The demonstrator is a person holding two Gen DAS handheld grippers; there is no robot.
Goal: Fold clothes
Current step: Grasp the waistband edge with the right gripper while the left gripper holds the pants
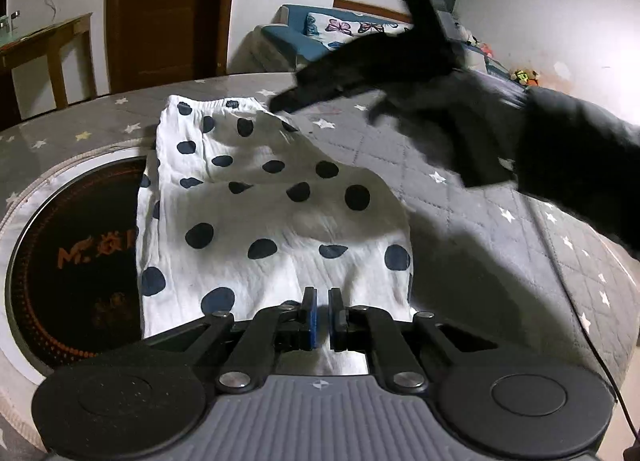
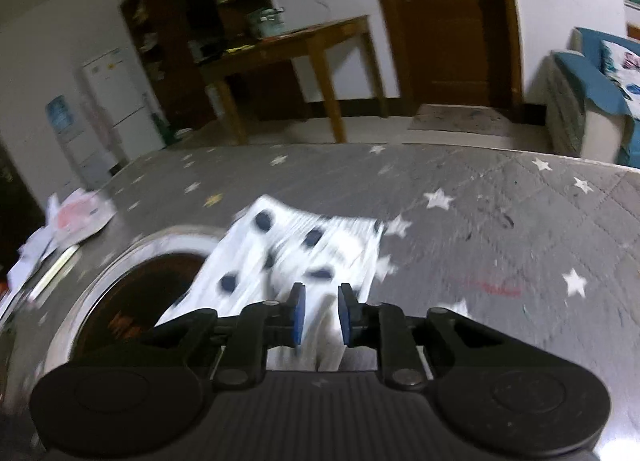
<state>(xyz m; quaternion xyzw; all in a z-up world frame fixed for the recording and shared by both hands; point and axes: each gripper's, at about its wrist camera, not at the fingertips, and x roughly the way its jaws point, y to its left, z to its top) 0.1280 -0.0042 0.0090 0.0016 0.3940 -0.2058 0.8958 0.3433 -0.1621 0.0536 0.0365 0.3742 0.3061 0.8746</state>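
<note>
A white garment with dark blue polka dots (image 1: pixel 260 201) lies loosely folded on the grey star-patterned table cover (image 1: pixel 480 201). Its elastic waistband is at the far end. My left gripper (image 1: pixel 323 301) is over the garment's near edge, jaws shut to a thin slit, and I see no cloth between the pads. The right gripper (image 1: pixel 288 99), blurred and black, reaches in from the right to the far right corner of the garment, with a dark sleeve (image 1: pixel 580 165) behind it. In the right wrist view its jaws (image 2: pixel 322 301) stand apart above the blurred garment (image 2: pixel 304 253), gripping nothing.
A round dark glass panel (image 1: pixel 72 245) set in the table lies partly under the garment's left side. Loose papers (image 2: pixel 76 217) sit at the table's far left. Beyond the table are a wooden side table (image 2: pixel 288 45), a brown door (image 2: pixel 452 21) and a blue sofa (image 1: pixel 304 37).
</note>
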